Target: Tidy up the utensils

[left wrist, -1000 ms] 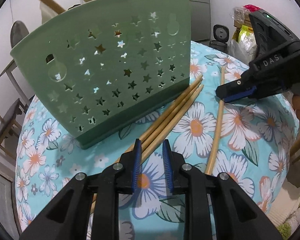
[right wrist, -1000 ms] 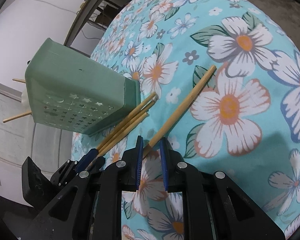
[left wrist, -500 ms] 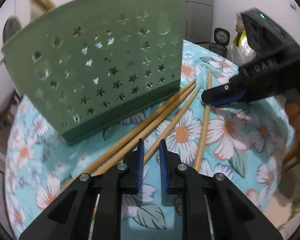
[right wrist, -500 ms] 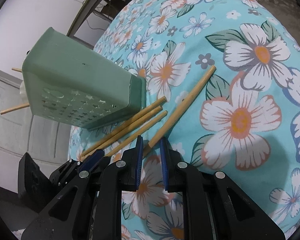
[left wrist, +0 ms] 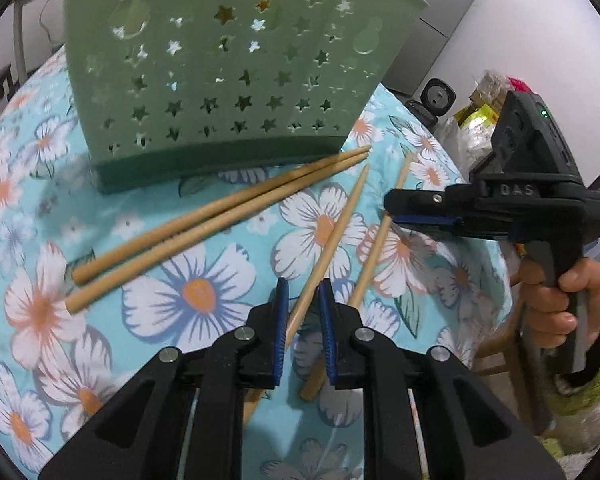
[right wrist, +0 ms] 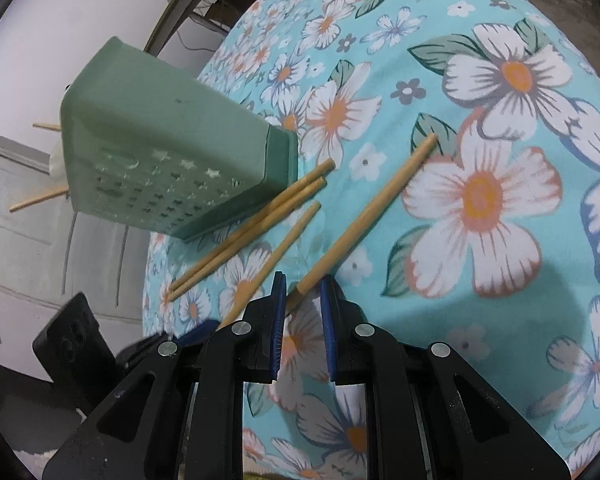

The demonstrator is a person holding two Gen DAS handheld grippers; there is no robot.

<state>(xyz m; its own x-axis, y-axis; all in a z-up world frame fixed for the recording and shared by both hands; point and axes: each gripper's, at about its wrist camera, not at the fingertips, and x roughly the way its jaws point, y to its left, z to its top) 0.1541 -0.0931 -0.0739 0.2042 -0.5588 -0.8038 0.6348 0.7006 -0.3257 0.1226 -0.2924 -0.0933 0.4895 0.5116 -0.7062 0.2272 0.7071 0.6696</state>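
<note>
Left tongs (left wrist: 303,308) released, straddling one chopstick (left wrist: 336,240) on the tabletop (left wrist: 188,292). Right tongs (right wrist: 303,300) released too, astride the outer chopstick (right wrist: 364,220). Pick-up step. Next: clench, lift, drop into holder (left wrist: 220,72) beside.

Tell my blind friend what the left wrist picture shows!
The left gripper, jaws open, straddles one chopstick on a flowery tablecloth. Three more chopsticks lie nearby, before a green holder with star holes; the right gripper reaches in from the right.
</note>
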